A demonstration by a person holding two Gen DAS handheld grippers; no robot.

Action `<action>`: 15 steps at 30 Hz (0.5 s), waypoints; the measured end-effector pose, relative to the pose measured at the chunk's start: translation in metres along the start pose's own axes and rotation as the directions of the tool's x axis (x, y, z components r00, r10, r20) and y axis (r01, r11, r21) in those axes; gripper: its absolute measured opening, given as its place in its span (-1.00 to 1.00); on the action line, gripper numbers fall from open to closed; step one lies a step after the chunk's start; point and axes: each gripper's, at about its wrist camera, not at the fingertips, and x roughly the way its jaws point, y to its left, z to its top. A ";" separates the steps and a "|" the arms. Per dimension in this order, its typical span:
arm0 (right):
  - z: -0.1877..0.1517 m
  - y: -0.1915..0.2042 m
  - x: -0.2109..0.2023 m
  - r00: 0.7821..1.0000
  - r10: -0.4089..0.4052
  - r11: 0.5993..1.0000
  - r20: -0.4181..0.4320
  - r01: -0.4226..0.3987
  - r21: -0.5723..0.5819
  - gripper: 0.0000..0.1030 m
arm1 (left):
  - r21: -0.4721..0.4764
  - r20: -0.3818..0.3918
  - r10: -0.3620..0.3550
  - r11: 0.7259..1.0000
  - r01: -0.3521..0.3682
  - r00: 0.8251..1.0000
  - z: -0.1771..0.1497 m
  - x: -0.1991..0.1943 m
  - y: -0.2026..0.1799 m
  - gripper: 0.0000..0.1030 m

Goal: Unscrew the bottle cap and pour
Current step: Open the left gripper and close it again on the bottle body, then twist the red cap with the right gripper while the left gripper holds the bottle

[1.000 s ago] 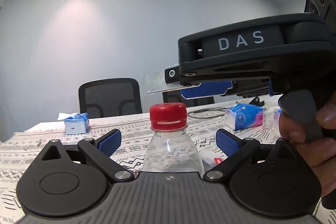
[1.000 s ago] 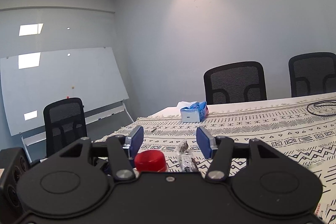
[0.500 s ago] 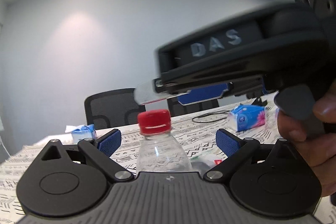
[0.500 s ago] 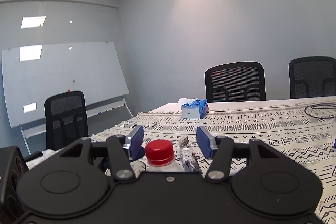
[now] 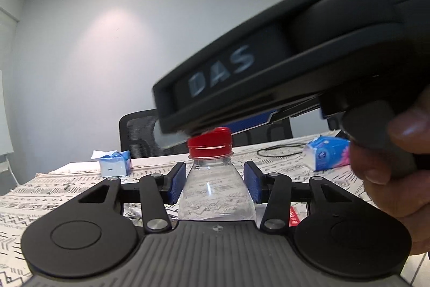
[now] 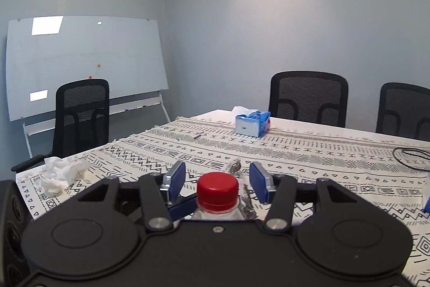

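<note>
A clear plastic bottle (image 5: 215, 195) with a red cap (image 5: 209, 144) stands upright on the patterned tablecloth (image 6: 295, 152). My left gripper (image 5: 215, 184) is shut on the bottle's shoulder, its blue pads (image 5: 177, 184) pressing both sides. My right gripper (image 6: 217, 179) is open and hangs just over the bottle top. In the right wrist view the red cap (image 6: 217, 190) sits centred between its blue pads (image 6: 259, 184), with a gap on each side. In the left wrist view the right gripper's black body (image 5: 268, 71) fills the upper right, held by a hand (image 5: 389, 166).
A blue tissue box (image 6: 251, 123) sits at the far side of the table and another (image 5: 326, 153) to the right. Crumpled tissue (image 6: 59, 171) lies at the left corner, a black cable (image 6: 411, 155) far right. Black office chairs (image 6: 309, 98) and a whiteboard (image 6: 86, 66) surround the table.
My left gripper's pads have closed in onto the bottle's shoulder. My right gripper has come down and over the cap, which now sits centred between its pads.
</note>
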 end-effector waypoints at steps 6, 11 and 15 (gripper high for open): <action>0.001 0.002 0.010 1.000 -0.020 1.000 -0.020 0.020 0.023 -0.35 | -0.021 0.000 0.008 1.000 -0.008 1.000 0.001 -0.005 0.002 -0.15; -0.003 0.000 0.008 1.000 -0.004 1.000 -0.003 0.005 0.015 -0.36 | -0.025 -0.003 -0.001 1.000 0.000 1.000 0.004 -0.010 0.003 -0.20; -0.005 -0.010 0.006 0.998 0.059 0.998 0.000 -0.059 -0.016 -0.36 | -0.030 -0.004 -0.026 0.999 0.026 1.000 0.007 -0.013 0.005 -0.22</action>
